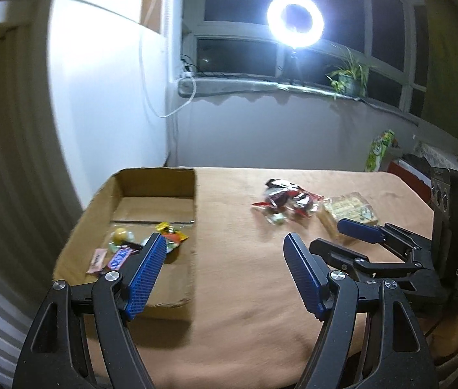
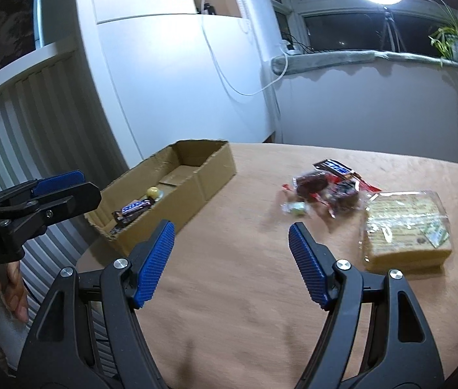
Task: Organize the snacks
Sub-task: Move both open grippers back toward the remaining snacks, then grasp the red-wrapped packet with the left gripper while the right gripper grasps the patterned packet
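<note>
Cardboard box [image 1: 125,201] sat open-topped at the left of the table [image 1: 245,291], near the far left corner. Inside lay a handful of snacks: a pink wrapper [image 1: 96,261], a dark chocolate bar [image 2: 134,209], a round yellow candy [image 1: 119,235] and an orange-yellow wrapper [image 1: 172,234]; the far half of the box was bare cardboard. In the left wrist view the left gripper's near finger covered part of the bar and wrappers, so the count was unclear. Left gripper [image 1: 225,246] was above the table by the box's right wall, blue pads spread apart, nothing between them. Further right, loose on the table, lay a pile of red and dark wrapped snacks [image 2: 329,188] with one pale green candy [image 2: 297,208] at its near edge; wrappers overlapped and blurred, single items hard to tell. Right gripper [image 2: 232,235] was above bare table short of that pile, its pads apart too, empty. Rightmost was a clear-wrapped pack of tan wafers [image 2: 407,227], label unreadable; in the left wrist view the right gripper's finger cut across its near corner. Whole scene slightly smeared by motion blur.
</note>
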Motion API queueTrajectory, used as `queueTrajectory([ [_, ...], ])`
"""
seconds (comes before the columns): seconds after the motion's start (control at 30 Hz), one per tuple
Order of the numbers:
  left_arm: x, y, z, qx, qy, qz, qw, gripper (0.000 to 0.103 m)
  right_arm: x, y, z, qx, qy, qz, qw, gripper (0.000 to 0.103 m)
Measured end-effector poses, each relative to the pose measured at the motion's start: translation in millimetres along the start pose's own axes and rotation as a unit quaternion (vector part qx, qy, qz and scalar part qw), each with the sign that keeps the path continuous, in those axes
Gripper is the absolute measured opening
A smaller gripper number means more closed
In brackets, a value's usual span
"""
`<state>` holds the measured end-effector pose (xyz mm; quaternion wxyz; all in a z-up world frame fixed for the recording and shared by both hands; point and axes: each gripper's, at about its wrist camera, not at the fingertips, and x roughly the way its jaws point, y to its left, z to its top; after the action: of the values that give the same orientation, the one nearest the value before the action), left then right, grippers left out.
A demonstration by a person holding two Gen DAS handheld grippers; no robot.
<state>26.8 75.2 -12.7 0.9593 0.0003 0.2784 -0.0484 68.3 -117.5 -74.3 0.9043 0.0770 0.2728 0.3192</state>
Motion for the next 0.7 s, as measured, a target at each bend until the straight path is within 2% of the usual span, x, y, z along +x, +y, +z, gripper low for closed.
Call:
queueTrajectory([
  [0.1, 12.2, -13.6, 5.2, 0.016, 0.008, -0.012, 0.9998, 0.075, 9.3, -15.4, -2.6, 0.018, 0.015, -0.008, 1.000, 0.083],
  [0.23, 34.4, -26.6, 17.9, 0.033, 0.019, -0.019, 0.9991, 0.075, 31.2, -30.9, -2.8, 0.038, 0.047, -0.024, 0.998, 0.085],
  [0.33, 62.4, -36.2, 35.5, 0.050, 0.031, -0.021, 0.9980, 0.075, 56.0, -40.4, 1.0, 0.056, 0.082, -0.032, 0.995, 0.087],
  [0.4, 84.7, -41.9, 50.4, 0.060, 0.042, -0.028, 0.9969, 0.079, 74.8, -47.2, 5.4, 0.067, 0.103, -0.044, 0.992, 0.088],
  [0.5, 124.7, -46.4, 75.6, 0.063, 0.055, -0.038, 0.9957, 0.080, 89.6, -57.0, 9.4, 0.076, 0.116, -0.056, 0.989, 0.088],
  [0.57, 152.6, -48.6, 85.6, 0.062, 0.075, -0.043, 0.9943, 0.080, 92.7, -62.5, 11.4, 0.074, 0.118, -0.071, 0.988, 0.088],
  [0.7, 205.5, -48.4, 82.8, 0.034, 0.128, -0.062, 0.9893, 0.080, 85.2, -71.2, 7.8, 0.076, 0.115, -0.086, 0.987, 0.088],
])
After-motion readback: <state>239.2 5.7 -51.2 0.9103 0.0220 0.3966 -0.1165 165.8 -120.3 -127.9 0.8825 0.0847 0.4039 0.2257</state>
